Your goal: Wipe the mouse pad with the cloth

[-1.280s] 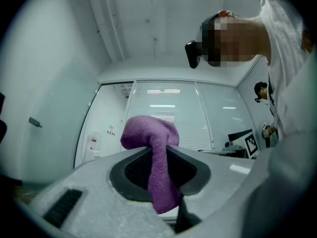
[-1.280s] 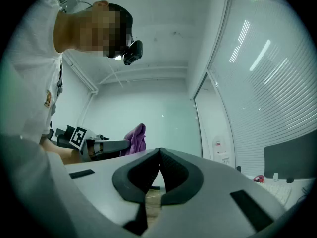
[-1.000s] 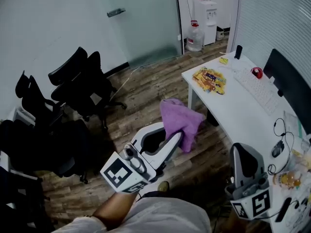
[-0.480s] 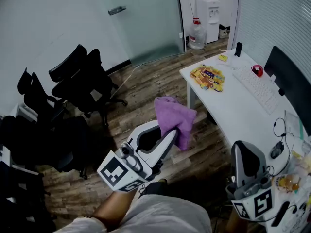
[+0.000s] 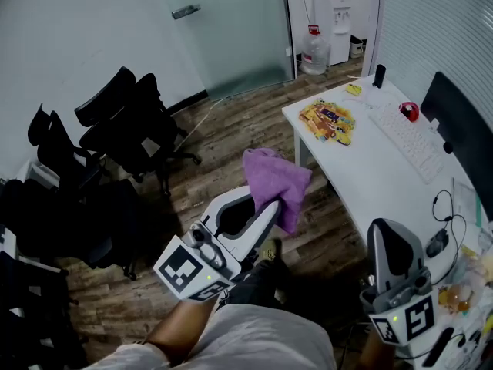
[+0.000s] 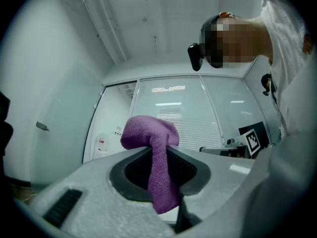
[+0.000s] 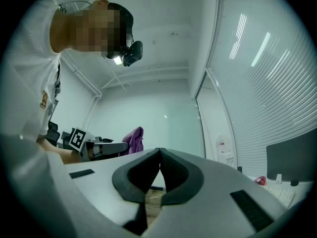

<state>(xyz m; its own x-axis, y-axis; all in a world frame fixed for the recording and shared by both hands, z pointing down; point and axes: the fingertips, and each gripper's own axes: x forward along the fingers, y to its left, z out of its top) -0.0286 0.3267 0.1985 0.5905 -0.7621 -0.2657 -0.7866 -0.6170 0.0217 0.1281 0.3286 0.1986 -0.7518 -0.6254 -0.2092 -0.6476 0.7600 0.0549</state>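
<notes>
My left gripper [image 5: 267, 206] is shut on a purple cloth [image 5: 274, 177], which bunches above the jaws and hangs down over the wooden floor. In the left gripper view the cloth [image 6: 151, 145] runs between the two dark pads of that gripper [image 6: 159, 155]. The mouse pad [image 5: 327, 122], yellow with a colourful print, lies flat near the far corner of the white desk [image 5: 362, 179], well beyond the cloth. At the lower right my right gripper [image 5: 385, 236] is held over the desk's near end; its jaws [image 7: 160, 155] are shut with nothing between them.
A white keyboard [image 5: 408, 141], a red object [image 5: 407, 112] and a dark monitor [image 5: 462, 126] stand past the pad. Cables and earphones [image 5: 443, 206] lie near the right gripper. Black office chairs [image 5: 123, 129] crowd the left. A water bottle [image 5: 313, 52] stands by the glass door.
The left gripper and the cloth have drifted a little left and up in the head view. A shoe now shows on the floor under that gripper. Both grips are unchanged.
</notes>
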